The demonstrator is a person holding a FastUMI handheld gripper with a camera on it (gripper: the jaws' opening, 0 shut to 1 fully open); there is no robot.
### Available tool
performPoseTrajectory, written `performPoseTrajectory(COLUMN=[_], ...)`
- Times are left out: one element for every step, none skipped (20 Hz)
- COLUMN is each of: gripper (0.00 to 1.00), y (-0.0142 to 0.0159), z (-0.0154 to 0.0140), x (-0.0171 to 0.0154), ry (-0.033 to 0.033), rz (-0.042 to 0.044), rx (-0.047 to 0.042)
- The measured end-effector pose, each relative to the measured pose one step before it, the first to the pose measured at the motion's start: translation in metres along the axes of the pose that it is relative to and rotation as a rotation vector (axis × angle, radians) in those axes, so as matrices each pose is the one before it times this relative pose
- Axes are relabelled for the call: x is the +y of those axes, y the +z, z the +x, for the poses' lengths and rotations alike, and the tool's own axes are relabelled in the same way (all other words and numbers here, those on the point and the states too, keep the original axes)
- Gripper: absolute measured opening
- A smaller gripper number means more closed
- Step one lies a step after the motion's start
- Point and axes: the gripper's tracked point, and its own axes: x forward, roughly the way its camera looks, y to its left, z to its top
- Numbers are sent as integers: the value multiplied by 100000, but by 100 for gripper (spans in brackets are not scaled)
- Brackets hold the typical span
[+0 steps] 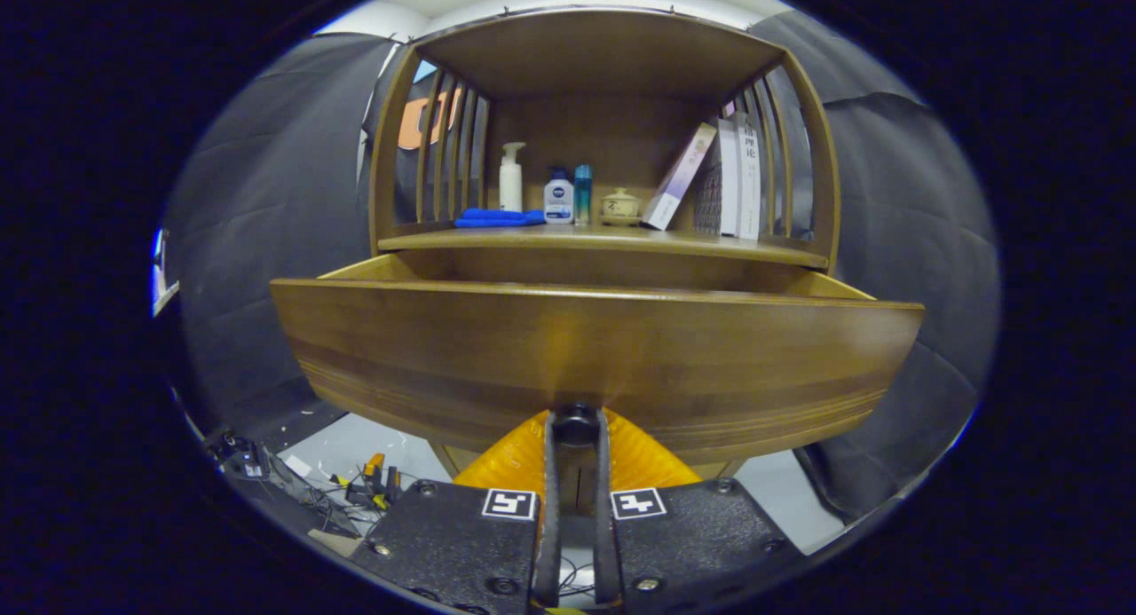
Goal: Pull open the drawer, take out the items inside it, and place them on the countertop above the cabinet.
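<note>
Wooden cabinet countertop [603,240] carries bottles and books; gripper [577,424] clenched on small dark round knob [577,414] of pulled-out brown wooden drawer [595,349].

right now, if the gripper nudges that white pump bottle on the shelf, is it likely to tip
Probably yes. The pump bottle stands tall and narrow, so a push near its top would likely topple it. It looks like plastic, so probably light and not fragile. The gripper is closed on the drawer knob, far from it.

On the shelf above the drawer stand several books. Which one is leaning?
The pale book at the left end of the row leans right against the others, which stand upright. The gripper is shut on the drawer knob.
</note>
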Motion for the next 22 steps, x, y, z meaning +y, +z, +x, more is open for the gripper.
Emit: performPoseTrajectory(gripper=[17,18,18,18,17,18,18,18,18,18,18,18,18,19,25,27,32,37,42,48,54,60], y=[-31,-453,-71,-140,-130,-227,-187,-198,-275,-118,-177,-97,-116,45,77,394,672,993,1030,1048,689,1026], z=[-326,-309,-364,-353,-323,-467,-361,-325,-457,-363,-227,-50,-124,-196,-191,-393,-558,-533,-752,-694,-464,-342], x=[26,29,-18,98,3,50,35,-25,79,45,87,129,67,-55,-42,-86,341,186,228,531,511,514], ry=[224,74,319,617,406,501,332,350,330,337,614,486,204,162,-102,57,1255,414,1422,1958,1859,2376], rz=[-429,-440,-56,193,123,-209,-416,-555,-404,68,-237,-316,-719,-750,208,413,-434,-1743,-2822,-1679,-1025,287], rx=[-894,545,356,304,232,141,251,384,359,313,655,1222,1780,2089,1436,496,-1250,-1511,-1315,-1219,-285,-592])
